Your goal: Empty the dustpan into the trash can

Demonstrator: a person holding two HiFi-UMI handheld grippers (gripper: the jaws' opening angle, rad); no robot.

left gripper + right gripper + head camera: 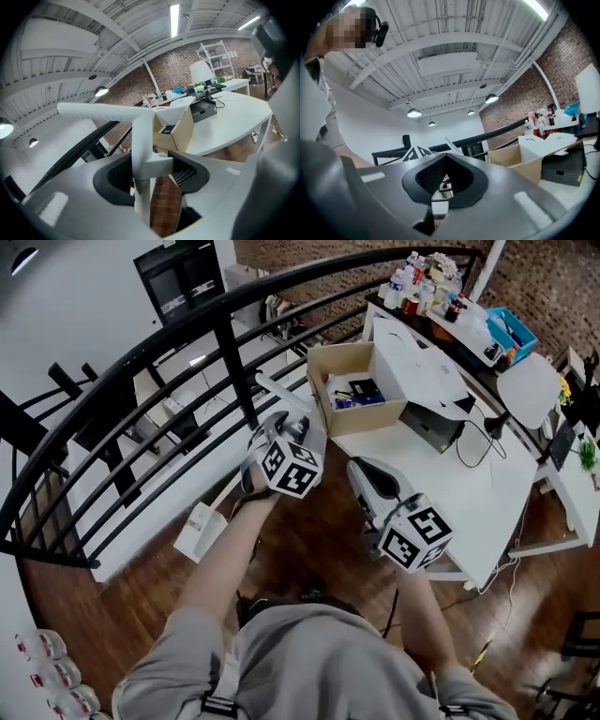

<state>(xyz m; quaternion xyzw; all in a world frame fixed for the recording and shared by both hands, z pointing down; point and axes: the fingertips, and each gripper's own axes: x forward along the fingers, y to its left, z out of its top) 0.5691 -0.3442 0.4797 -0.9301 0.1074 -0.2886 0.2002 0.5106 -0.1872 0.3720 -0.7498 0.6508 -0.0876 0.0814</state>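
One dustpan handle (141, 136) is being clamped by the left gripper (152, 171), likely for carrying it without spilling. The right gripper (446, 161) is idling closed, empty.

Matt white plastic handle (140, 138), glossy wood floor (319, 545), cardboard box (339, 357)

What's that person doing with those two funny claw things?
A person stands beside a black railing with a gripper in each hand. The left gripper is clamped on a white handle, probably the dustpan's. The right gripper is shut and holds nothing. Both are raised near a white table with a cardboard box. No trash can is plainly in sight.
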